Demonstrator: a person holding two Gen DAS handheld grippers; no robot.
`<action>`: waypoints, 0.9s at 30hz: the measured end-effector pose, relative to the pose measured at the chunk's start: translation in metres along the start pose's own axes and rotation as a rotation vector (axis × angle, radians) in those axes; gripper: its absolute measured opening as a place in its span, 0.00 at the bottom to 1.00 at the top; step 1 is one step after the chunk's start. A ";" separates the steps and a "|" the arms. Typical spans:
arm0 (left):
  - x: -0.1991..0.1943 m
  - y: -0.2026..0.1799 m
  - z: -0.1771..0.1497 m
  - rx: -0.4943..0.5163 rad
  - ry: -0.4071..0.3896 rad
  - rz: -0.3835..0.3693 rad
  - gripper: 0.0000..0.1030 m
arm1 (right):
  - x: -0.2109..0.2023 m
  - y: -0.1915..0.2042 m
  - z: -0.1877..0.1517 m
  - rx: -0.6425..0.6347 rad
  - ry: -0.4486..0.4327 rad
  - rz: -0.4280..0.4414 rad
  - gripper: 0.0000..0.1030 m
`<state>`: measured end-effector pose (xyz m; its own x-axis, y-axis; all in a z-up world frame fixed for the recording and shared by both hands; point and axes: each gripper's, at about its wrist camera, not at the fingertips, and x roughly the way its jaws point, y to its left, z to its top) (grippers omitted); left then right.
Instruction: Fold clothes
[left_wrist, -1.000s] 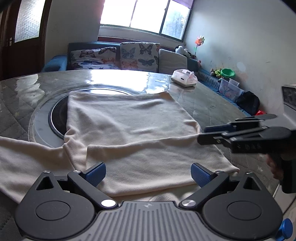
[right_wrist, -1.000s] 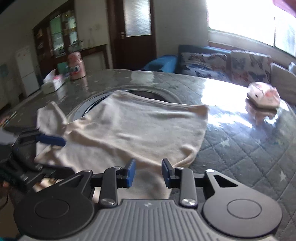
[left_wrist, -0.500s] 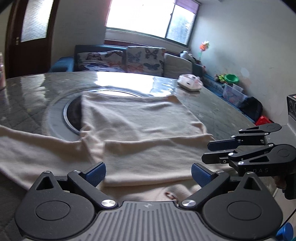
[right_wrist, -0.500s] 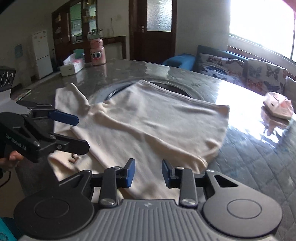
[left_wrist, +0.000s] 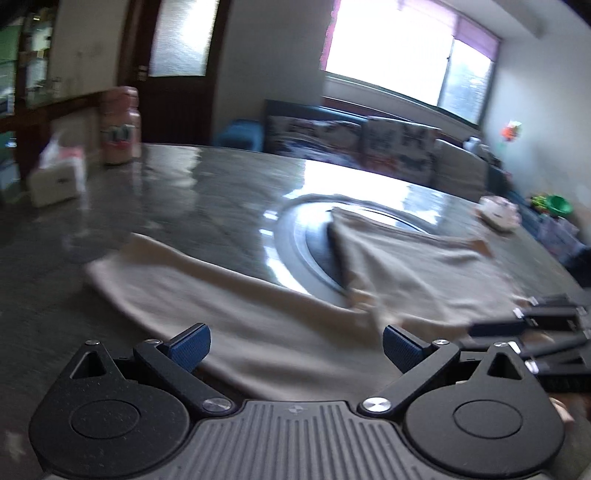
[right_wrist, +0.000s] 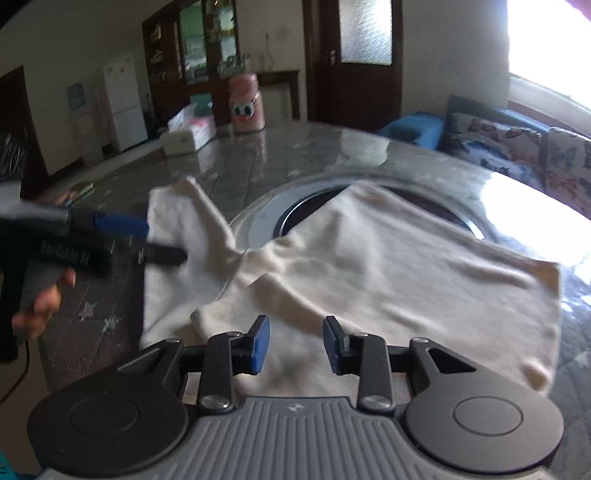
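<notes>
Through the left wrist camera we are seeing our left tongs (left_wrist: 297, 349) standing wide open above the near edge of the cream garment (left_wrist: 280, 321), with nothing between the blue pads (left_wrist: 190, 345). The garment is lying flat on the grey marble desk (left_wrist: 192, 199), one sleeve stretching out to the left, the body partly covering the round inset ring (left_wrist: 295, 236) in the middle of the desk. At the right edge our right tongs (left_wrist: 495, 328) are showing as a dark blur over the cloth; from here we cannot tell how they are standing. A pink jar (left_wrist: 120, 127) and a tissue box (left_wrist: 55, 177) are sitting at the far left of the desk.

Through the right wrist camera we are seeing our right tongs (right_wrist: 295, 345) partly open, the pads a short gap apart and gripping nothing, hovering over the near folded edge of the garment (right_wrist: 388, 266). Our left tongs (right_wrist: 147, 240) are reaching in from the left, held in our left hand (right_wrist: 40, 302), their tips lying over the garment's sleeve (right_wrist: 184, 218), open as well. The pink jar (right_wrist: 245, 103) and tissue box (right_wrist: 188, 133) are standing well beyond the cloth.
</notes>
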<state>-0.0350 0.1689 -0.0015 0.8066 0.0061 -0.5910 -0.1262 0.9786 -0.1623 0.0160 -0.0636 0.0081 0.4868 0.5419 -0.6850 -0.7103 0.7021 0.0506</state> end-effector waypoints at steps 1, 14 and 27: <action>0.001 0.007 0.003 -0.019 -0.007 0.035 0.98 | 0.002 0.001 -0.001 -0.001 0.007 -0.003 0.31; 0.028 0.078 0.029 -0.232 -0.032 0.342 0.84 | -0.033 0.004 -0.010 0.030 -0.039 -0.018 0.37; 0.036 0.086 0.032 -0.264 -0.047 0.396 0.20 | -0.059 -0.004 -0.028 0.099 -0.076 -0.061 0.45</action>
<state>0.0016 0.2603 -0.0116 0.6913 0.3829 -0.6128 -0.5664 0.8137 -0.1306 -0.0240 -0.1119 0.0280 0.5669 0.5278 -0.6325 -0.6268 0.7746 0.0845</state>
